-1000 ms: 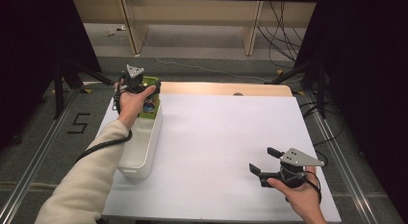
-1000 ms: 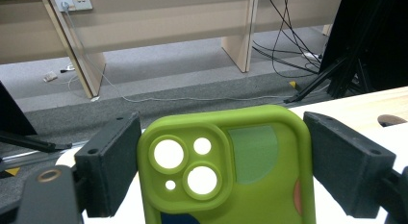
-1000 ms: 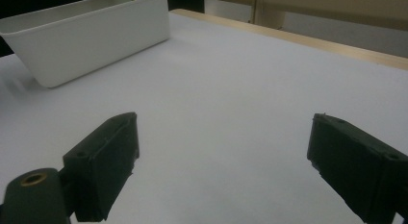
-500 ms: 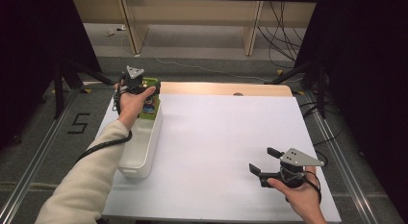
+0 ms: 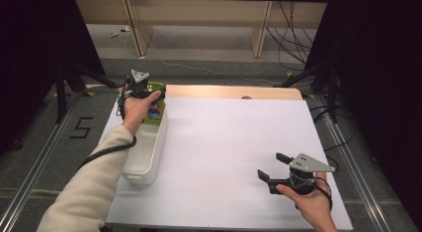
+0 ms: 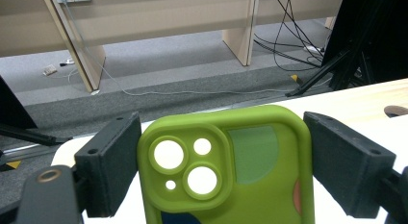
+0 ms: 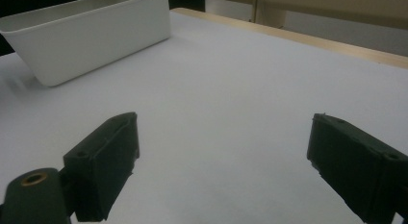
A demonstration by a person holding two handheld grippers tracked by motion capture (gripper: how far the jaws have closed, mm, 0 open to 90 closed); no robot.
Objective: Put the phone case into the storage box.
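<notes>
**Green phone case clamped over the bin**

Left gripper (image 5: 147, 94) closed on a phone case (image 6: 231, 171), pads pressed against both long edges. Bright green, camera cutout with three round holes plus a small one, darker green patch beside it, bit of orange and dark blue lower down. Held up at the far end of the white bin (image 5: 144, 162), right over its far left corner in the high view. Can't tell whether the case touches the bin's wall or floor. Left hand (image 5: 134, 105) wrapped around the gripper body, cream sleeve (image 5: 84, 192) running back to the bottom edge, cable looping along the forearm.

Right gripper (image 5: 272, 168) wide open, nothing between the jaws, just bare white sheet (image 7: 231, 89) ahead of them. Parked low near the front right of the counter (image 5: 234, 91), well apart from the bin, jaws pointing left toward it. Right hand (image 5: 311, 202) gripping from below, grey triangle plate on top.

Bin sits along the left edge of the sheet, long side running front to back. Wooden strip of counter showing past the sheet at the far side, grey floor and loose cables (image 5: 293, 33) beyond.
</notes>
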